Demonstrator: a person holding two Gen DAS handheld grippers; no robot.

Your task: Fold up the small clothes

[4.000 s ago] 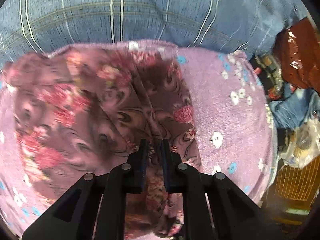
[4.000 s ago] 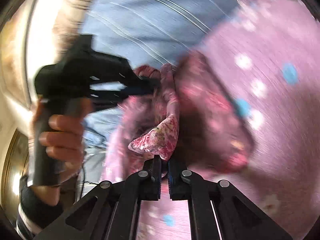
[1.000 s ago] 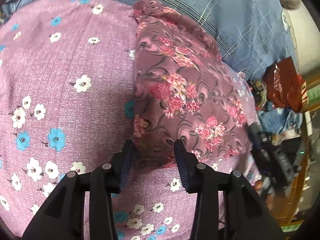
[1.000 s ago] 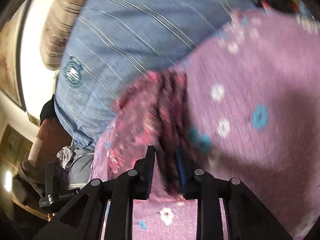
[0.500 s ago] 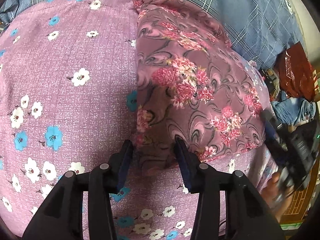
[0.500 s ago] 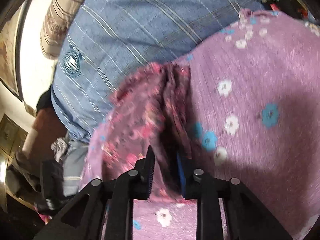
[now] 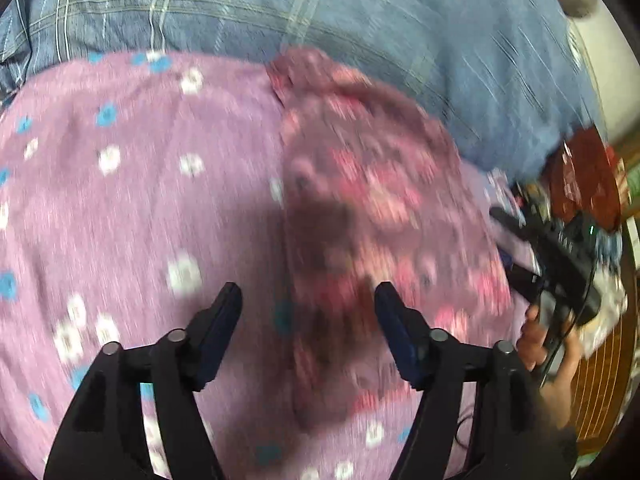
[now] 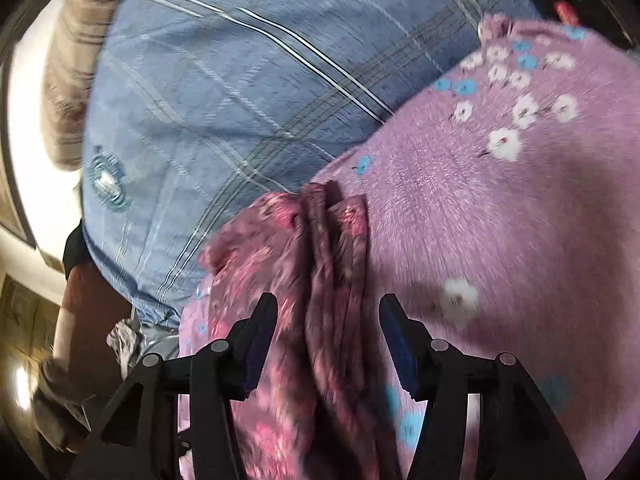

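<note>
Item: floral garment (image 7: 360,216), dark pink print, folded into a long strip on the purple flowered sheet (image 7: 132,200), far end close to that sheet's far edge where the blue plaid bedding (image 7: 320,12) begins. Left gripper (image 7: 308,300): tongs wide, nothing held, poised above the strip's near end with its long edge between them. Right gripper (image 8: 326,316): tongs wide, nothing held, stacked fold edges (image 8: 336,240) between them. Both views blurred; contact with cloth not discernible. Risks, judged: layers sliding apart if only the top ply gets pinched; sheet caught along with the garment if the tongs dip too deep; strip skewed if the two ends get lifted unevenly.
</note>
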